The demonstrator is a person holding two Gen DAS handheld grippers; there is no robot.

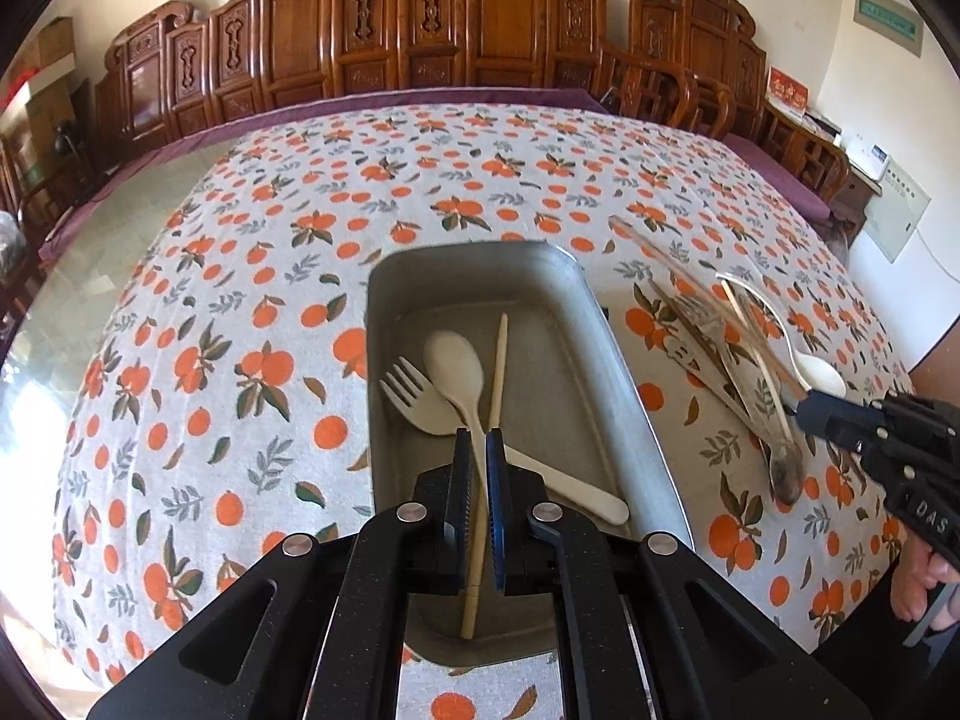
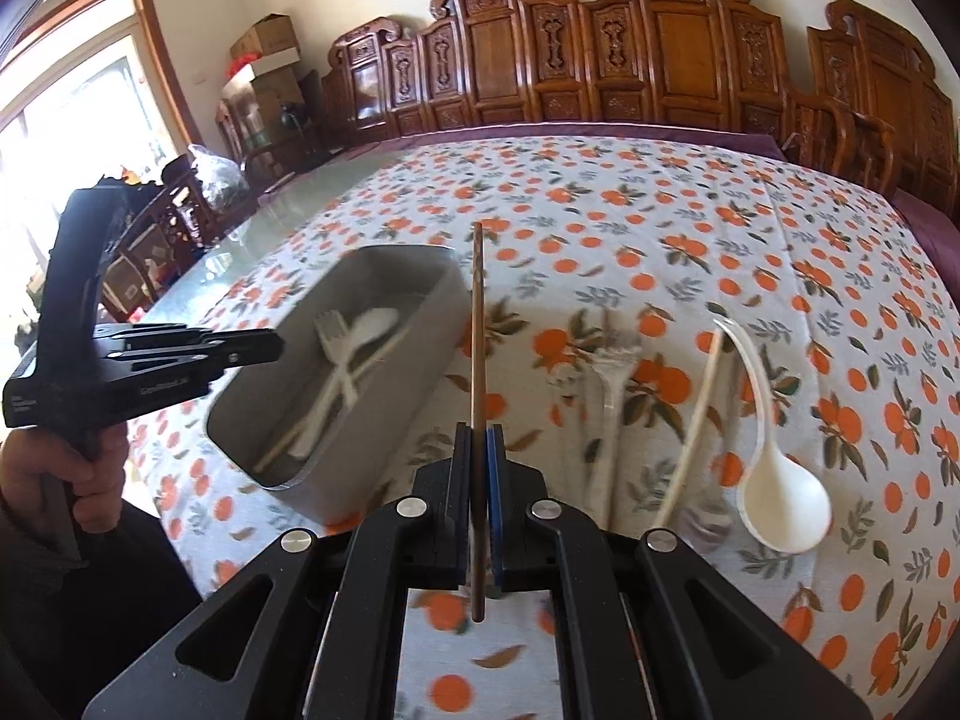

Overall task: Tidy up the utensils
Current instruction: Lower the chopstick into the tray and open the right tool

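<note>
A grey metal tray [image 1: 606, 354] holds a cream fork [image 1: 414, 399], a cream spoon [image 1: 454, 363] and a cream chopstick [image 1: 498, 372]. My left gripper [image 1: 478, 441] hangs over the tray with its jaws narrowly apart around the spoon's handle; no grip shows. My right gripper [image 2: 479, 435] is shut on a brown chopstick [image 2: 477, 324] that points forward above the cloth, right of the tray [image 2: 384, 414]. On the cloth lie a clear fork [image 2: 609, 372], a cream chopstick [image 2: 696, 420] and a white spoon [image 2: 780, 498].
The table wears a white cloth with orange fruit print [image 1: 240, 330]; bare glass tabletop [image 1: 120, 228] shows at the left. Carved wooden chairs [image 1: 420, 30] line the far edge. A wall and cabinet stand at the right.
</note>
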